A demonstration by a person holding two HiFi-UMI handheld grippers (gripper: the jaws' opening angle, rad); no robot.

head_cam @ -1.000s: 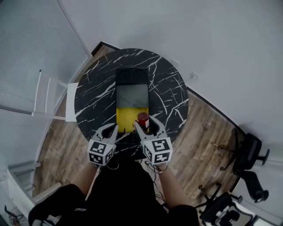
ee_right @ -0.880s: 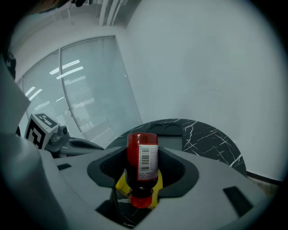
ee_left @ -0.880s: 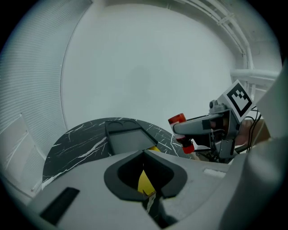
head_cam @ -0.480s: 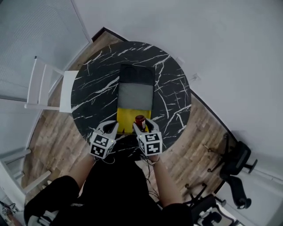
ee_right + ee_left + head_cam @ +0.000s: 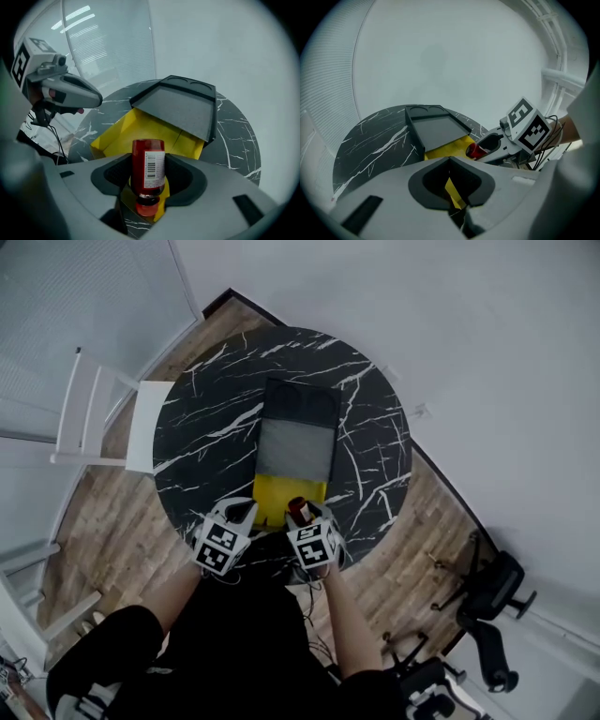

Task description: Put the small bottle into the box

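A small red bottle (image 5: 148, 168) with a white label hangs cap-down in my right gripper (image 5: 148, 161), which is shut on its body. In the head view the bottle (image 5: 298, 510) is above the near right corner of the box (image 5: 272, 495), a yellow-lined box with its dark grey lid (image 5: 298, 432) folded back. My right gripper (image 5: 302, 513) is at that corner. My left gripper (image 5: 246, 511) is at the box's near left corner, its jaws closed together with nothing in them. From the left gripper (image 5: 450, 161) view the bottle (image 5: 476, 150) shows beside the yellow interior.
The box lies on a round black marble table (image 5: 206, 427). A white chair (image 5: 98, 418) stands at the table's left. Black office chairs (image 5: 492, 587) stand on the wooden floor at the right. White walls are close behind the table.
Both grippers have drawn a little closer together at the box's near edge. The bottle has stayed in the right gripper. The head view has shifted.
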